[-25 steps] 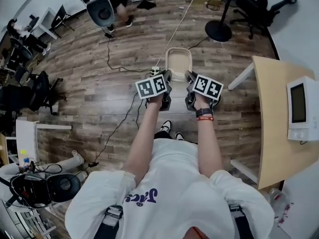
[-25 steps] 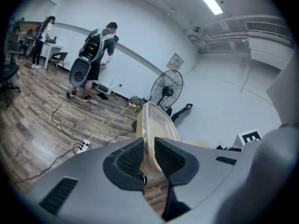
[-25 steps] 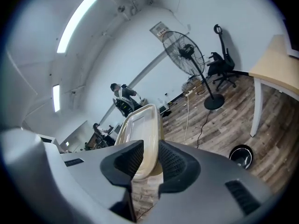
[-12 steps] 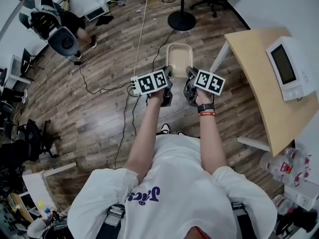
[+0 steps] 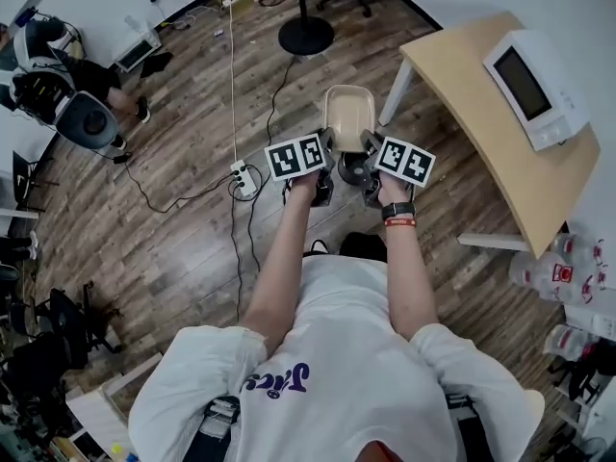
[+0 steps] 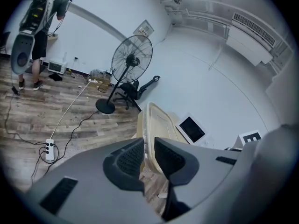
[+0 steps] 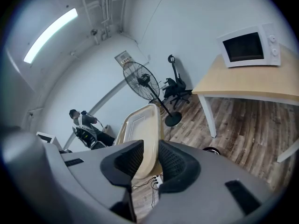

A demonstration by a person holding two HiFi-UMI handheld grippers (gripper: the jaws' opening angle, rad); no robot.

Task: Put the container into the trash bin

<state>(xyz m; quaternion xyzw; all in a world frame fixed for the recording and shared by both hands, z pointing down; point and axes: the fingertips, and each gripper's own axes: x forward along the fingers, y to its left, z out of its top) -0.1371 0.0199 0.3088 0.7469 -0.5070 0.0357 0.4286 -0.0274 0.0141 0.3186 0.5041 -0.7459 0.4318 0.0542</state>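
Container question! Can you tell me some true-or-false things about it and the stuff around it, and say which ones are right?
1. The left tongs and the right tongs both pinch the container, one on each side. True.
2. The container is lying on the floor. False: it is held up in the air above the wooden floor.
3. A white microwave sits on the table. True.
4. The container is bright red. False: it is pale beige.
5. The big fan stands on the table. False: it stands on the floor, on its round base.
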